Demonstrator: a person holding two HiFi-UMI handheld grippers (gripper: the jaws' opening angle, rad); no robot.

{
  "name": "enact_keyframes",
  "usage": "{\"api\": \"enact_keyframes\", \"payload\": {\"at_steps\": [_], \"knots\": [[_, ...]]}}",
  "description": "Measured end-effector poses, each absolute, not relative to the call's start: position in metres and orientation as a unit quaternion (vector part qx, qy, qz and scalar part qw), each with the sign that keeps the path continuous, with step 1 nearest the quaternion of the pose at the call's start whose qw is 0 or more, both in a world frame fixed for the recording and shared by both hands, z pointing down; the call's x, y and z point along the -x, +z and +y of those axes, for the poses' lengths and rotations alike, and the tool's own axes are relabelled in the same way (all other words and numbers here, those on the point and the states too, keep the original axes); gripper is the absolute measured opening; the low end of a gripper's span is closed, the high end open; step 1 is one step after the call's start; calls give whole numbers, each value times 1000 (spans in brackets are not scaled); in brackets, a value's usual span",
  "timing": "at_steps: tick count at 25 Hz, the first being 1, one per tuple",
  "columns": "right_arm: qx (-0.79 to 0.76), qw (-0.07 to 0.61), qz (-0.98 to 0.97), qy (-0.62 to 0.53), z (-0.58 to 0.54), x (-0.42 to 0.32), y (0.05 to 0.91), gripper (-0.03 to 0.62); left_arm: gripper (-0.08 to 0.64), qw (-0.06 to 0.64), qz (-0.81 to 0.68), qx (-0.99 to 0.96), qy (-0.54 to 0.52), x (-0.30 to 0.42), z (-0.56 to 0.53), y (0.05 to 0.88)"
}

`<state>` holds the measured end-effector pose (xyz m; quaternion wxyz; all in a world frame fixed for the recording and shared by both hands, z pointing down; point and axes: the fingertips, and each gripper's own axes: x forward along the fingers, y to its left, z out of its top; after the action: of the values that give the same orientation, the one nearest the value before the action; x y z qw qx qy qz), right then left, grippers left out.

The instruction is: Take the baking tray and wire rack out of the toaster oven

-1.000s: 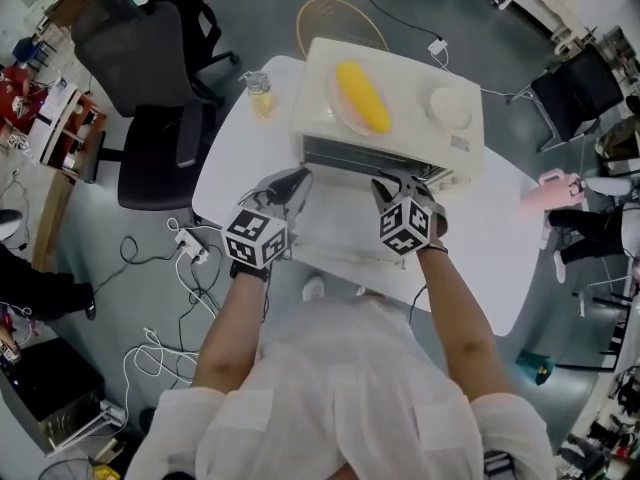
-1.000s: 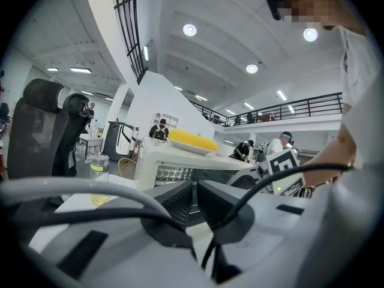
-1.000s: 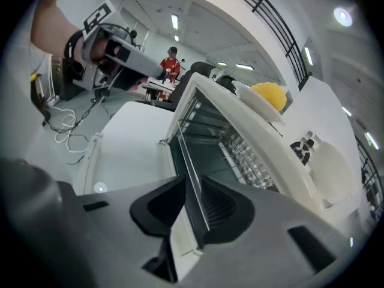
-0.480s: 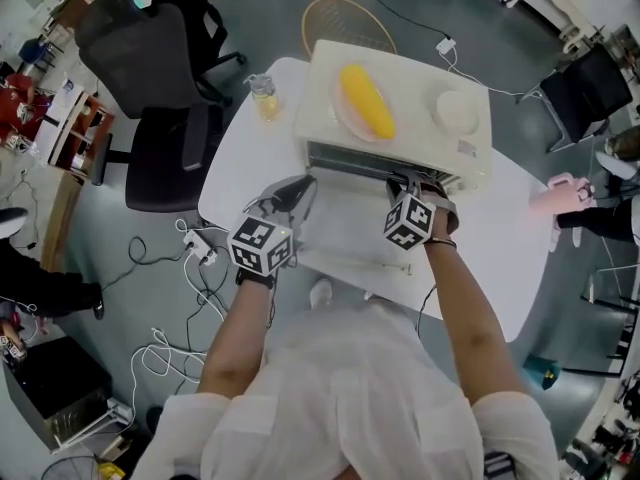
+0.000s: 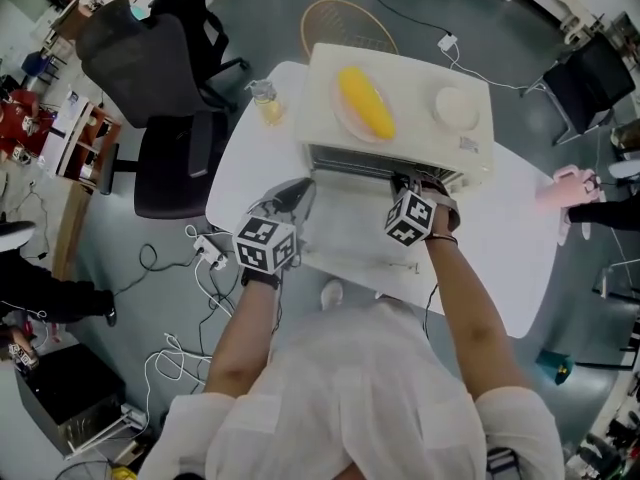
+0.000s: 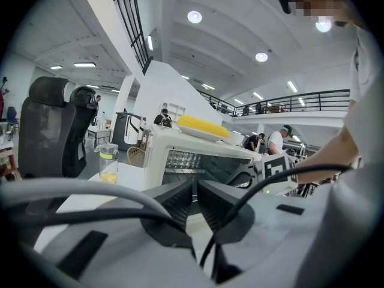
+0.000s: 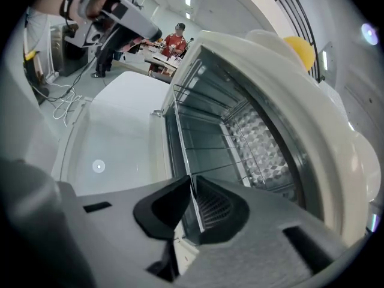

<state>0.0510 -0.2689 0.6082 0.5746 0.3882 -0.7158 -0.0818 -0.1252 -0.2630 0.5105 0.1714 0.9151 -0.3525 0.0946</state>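
Right gripper [image 5: 406, 184] fingers [image 7: 161, 212] have just been closing and now pinch the front wire of the wire rack [image 7: 207, 155] at the mouth of the open toaster oven [image 5: 322, 80] on the bench [image 5: 500, 243]. The rack sits inside the oven. Left gripper [image 5: 298, 192] fingers are narrow with nothing between them, at the left of the dropped door [image 5: 350, 236].

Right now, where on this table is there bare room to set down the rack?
The widest bare patch of table lies right of the open oven door. A narrower strip runs left of the toaster oven, toward the jar. Crowded: the oven top holds corn and a white dish, and the door covers the front middle.
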Motion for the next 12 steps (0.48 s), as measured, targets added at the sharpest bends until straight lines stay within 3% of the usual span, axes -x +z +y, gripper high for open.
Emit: {"api": "enact_keyframes", "payload": {"at_steps": [12], "knots": [[-400,554,-726,-77,-226,-39,606,37,25,207,-399,-877,168,127,-274,543]]}}
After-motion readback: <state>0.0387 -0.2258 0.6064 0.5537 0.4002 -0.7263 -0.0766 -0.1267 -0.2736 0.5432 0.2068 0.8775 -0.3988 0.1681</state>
